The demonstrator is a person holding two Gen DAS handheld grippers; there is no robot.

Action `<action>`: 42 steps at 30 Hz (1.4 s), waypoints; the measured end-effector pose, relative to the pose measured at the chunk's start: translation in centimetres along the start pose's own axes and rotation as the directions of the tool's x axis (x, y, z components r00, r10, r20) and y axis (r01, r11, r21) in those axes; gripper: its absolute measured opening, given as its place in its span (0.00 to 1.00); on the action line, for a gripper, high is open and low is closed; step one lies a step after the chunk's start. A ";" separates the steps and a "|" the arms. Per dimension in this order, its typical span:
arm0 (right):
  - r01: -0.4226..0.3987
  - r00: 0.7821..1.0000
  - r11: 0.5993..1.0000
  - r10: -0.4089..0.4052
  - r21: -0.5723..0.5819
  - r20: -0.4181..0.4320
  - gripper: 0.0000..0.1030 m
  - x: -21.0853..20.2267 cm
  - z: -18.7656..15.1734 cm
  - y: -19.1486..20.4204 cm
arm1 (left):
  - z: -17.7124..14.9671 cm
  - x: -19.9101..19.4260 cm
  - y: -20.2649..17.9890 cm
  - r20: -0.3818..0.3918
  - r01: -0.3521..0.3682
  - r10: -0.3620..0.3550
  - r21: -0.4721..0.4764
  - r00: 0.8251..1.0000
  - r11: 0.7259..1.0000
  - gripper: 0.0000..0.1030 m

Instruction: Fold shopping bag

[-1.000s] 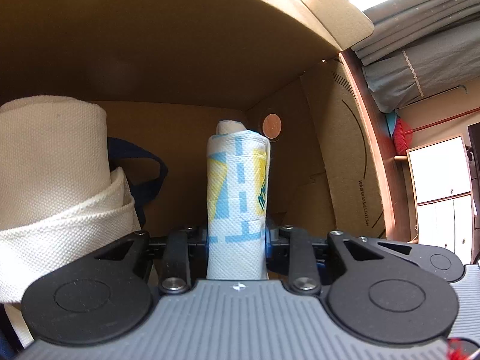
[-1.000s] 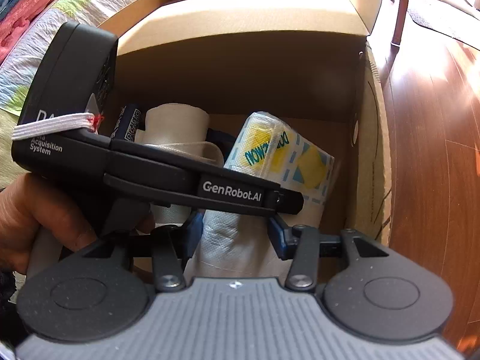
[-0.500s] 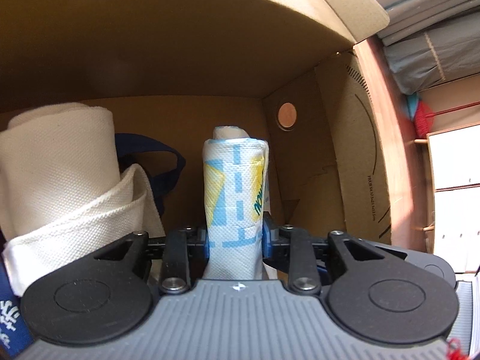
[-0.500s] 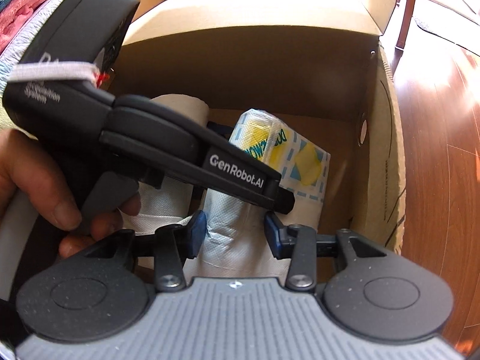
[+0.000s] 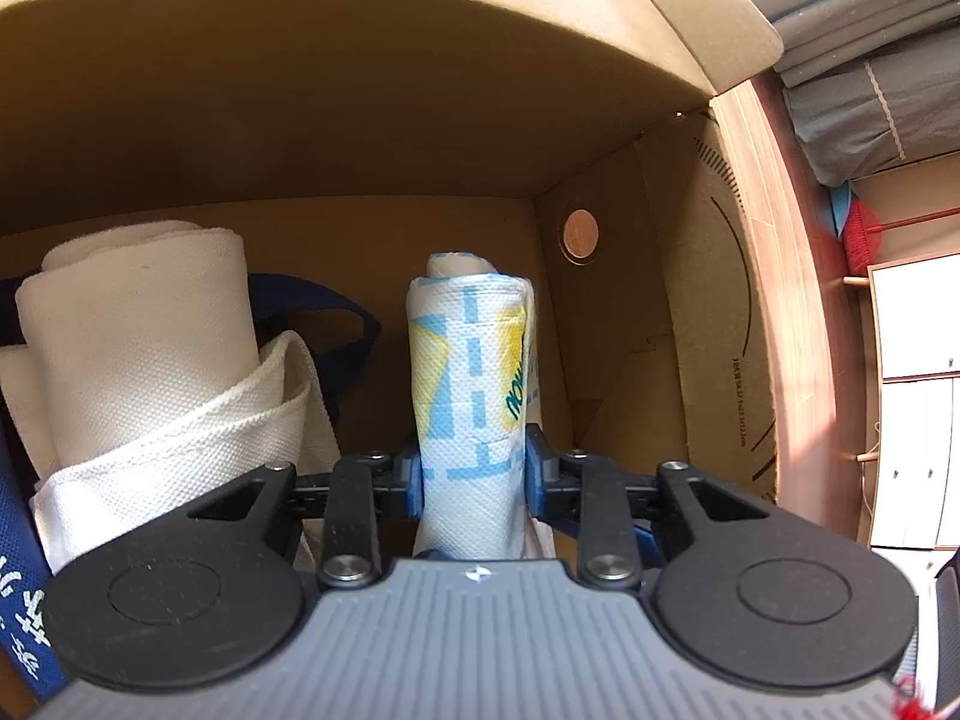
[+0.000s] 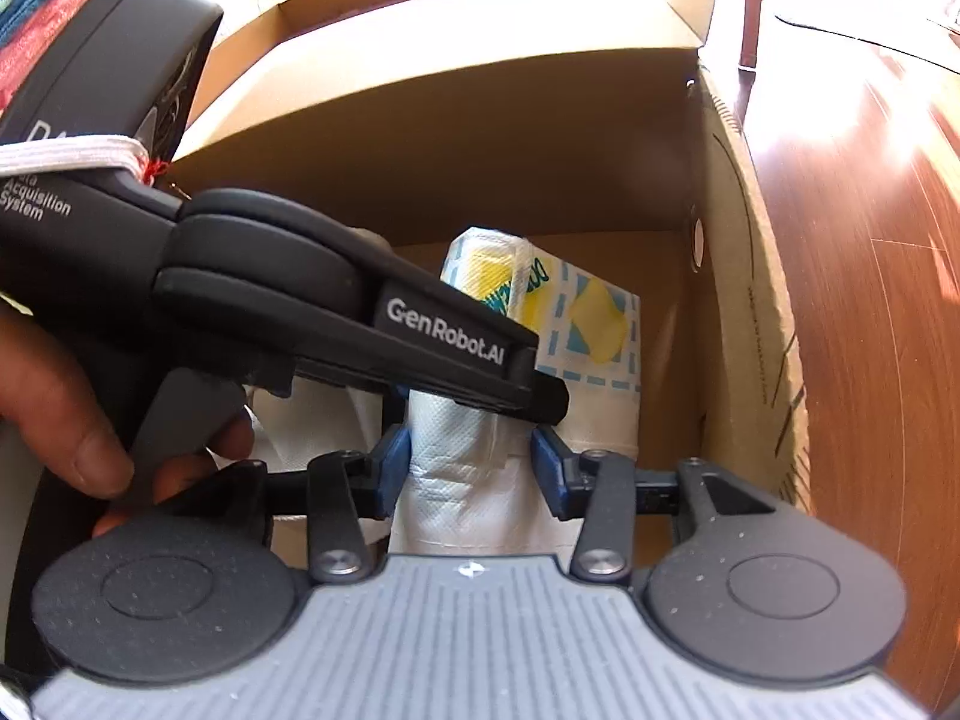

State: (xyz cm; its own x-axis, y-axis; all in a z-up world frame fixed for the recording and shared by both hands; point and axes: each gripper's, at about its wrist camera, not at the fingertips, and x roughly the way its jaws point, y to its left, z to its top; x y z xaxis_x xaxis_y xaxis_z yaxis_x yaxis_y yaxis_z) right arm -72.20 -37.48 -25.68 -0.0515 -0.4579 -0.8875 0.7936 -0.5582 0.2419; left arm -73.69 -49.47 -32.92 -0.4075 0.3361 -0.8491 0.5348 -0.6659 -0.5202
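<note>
Your cardboard box [image 5: 420,138] holds a cream rolled bag [image 5: 150,348] and, right of it, the rolled blue-and-yellow shopping bag [image 5: 474,384]. Left gripper [image 5: 473,471] fingers clamp its roll; right gripper [image 6: 469,462] fingers stand apart around its white end.

Daylight came from the upper right in both views. In the left wrist view a blown-out strip showed at the top right corner, while the box [image 5: 360,138] interior lay in warm brown shade, its back wall dim. In the right wrist view sun glared white off the floor [image 6: 852,138] at the right, washing out the wood grain there. The rolled bag [image 5: 474,372] was evenly lit and sharp. Fisheye bending curved the box walls and edges strongly toward the frame borders, where detail softened.
</note>
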 end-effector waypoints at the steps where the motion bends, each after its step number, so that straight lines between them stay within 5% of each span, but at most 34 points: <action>1: 0.010 1.000 1.000 -0.010 -0.003 0.001 0.43 -0.1 -0.1 0.2 | 0.0 0.0 0.1 -0.001 0.002 -0.002 -0.002 1.000 1.000 0.33; 19: 0.068 0.997 0.995 -0.070 0.068 0.023 0.35 -2.6 -1.7 1.8 | 1.5 -2.3 -1.0 0.009 -0.056 0.056 0.067 0.998 0.996 0.31; 23: 0.084 0.996 0.996 -0.084 0.006 0.003 0.36 -2.8 -1.6 3.2 | 1.8 -4.3 -1.0 0.079 -0.056 0.052 0.047 0.995 0.997 0.09; 27: 0.104 0.994 0.991 -0.107 -0.089 -0.027 0.36 -2.9 -1.5 4.8 | 1.9 -7.6 0.0 0.183 -0.016 0.018 -0.013 0.983 1.000 0.09; 34: 0.125 0.988 0.973 -0.140 -0.196 -0.062 0.39 -2.9 -1.4 7.5 | 0.7 -10.2 2.3 0.205 -0.034 0.043 -0.051 0.978 0.998 0.09; 39: 0.089 0.991 0.979 -0.106 -0.185 -0.080 0.42 -3.4 -1.5 7.8 | -1.0 -10.7 5.9 0.174 -0.031 0.052 -0.120 0.983 0.992 0.09; 42: -0.011 0.994 0.990 -0.004 -0.140 -0.109 0.47 -4.3 -1.2 6.6 | -0.8 -9.3 5.9 0.147 -0.051 0.068 -0.119 0.987 0.992 0.09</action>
State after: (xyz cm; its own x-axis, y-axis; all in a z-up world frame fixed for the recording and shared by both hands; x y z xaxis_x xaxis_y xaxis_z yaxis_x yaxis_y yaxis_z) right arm -66.00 -38.41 -20.67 0.0116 -0.3772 -0.9261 0.8713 -0.4506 0.1944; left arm -66.13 -55.97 -28.13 -0.4743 0.1884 -0.8600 0.6393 -0.5979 -0.4836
